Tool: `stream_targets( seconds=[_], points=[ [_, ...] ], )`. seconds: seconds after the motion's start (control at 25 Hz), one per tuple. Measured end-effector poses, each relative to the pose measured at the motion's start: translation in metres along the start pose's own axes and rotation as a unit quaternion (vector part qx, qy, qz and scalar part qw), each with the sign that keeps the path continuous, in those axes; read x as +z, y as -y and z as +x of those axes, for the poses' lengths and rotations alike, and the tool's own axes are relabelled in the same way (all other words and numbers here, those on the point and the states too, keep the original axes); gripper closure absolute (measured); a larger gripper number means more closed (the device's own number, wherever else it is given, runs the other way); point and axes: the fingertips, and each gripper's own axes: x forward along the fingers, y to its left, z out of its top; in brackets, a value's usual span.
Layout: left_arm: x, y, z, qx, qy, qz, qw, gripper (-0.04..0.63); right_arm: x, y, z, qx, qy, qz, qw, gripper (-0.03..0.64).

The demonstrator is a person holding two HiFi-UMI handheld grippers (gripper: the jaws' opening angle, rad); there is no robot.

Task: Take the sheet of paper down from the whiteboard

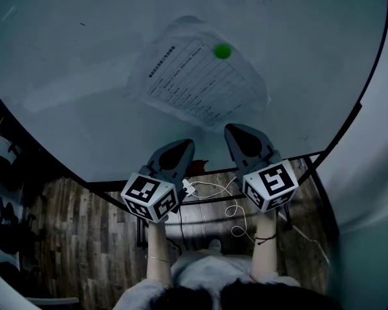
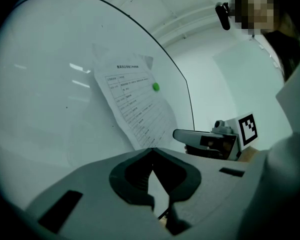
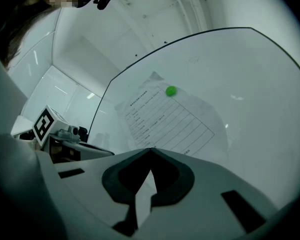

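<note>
Brightness: dim in every view, with a cold blue-green cast.
Glare: pale light streaks reflect on the whiteboard (image 2: pixel 40 109), upper left of the left gripper view.
Shadows: the floor (image 1: pixel 84 237) is very dark, lower left of the head view.
Distortion: strong fisheye; board edges bow, corners go black.
Focus: print on the sheet of paper (image 1: pixel 200 86) is soft.

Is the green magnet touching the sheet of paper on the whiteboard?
Touching. The head view shows the green magnet sitting directly on the sheet of paper, just inside its upper edge.

Green magnet (image 1: pixel 222 51) pins paper sheet (image 1: pixel 200 86) to whiteboard (image 1: pixel 84 76).
</note>
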Motion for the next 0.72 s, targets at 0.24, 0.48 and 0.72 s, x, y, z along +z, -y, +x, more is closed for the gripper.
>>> stream_targets(
  seconds=[0.24,0.48,0.72],
  points=[
    [0.011,0.0,0.009,-0.002,0.014,0.008,0.9999,0.591,-0.001,0.014,-0.004,-0.016,0.008,0.0,1.0,0.617],
    [0.004,-0.011,0.018,0.028,0.007,0.003,0.9996,0.591,0.031,0.023,0.001,-0.012,0.037,-0.056,0.998,0.617],
    [0.011,-0.021,0.013,0.063,0.023,-0.016,0.9976,0.591,0.083,0.028,0.018,-0.018,0.057,-0.157,0.986,0.615]
  ],
)
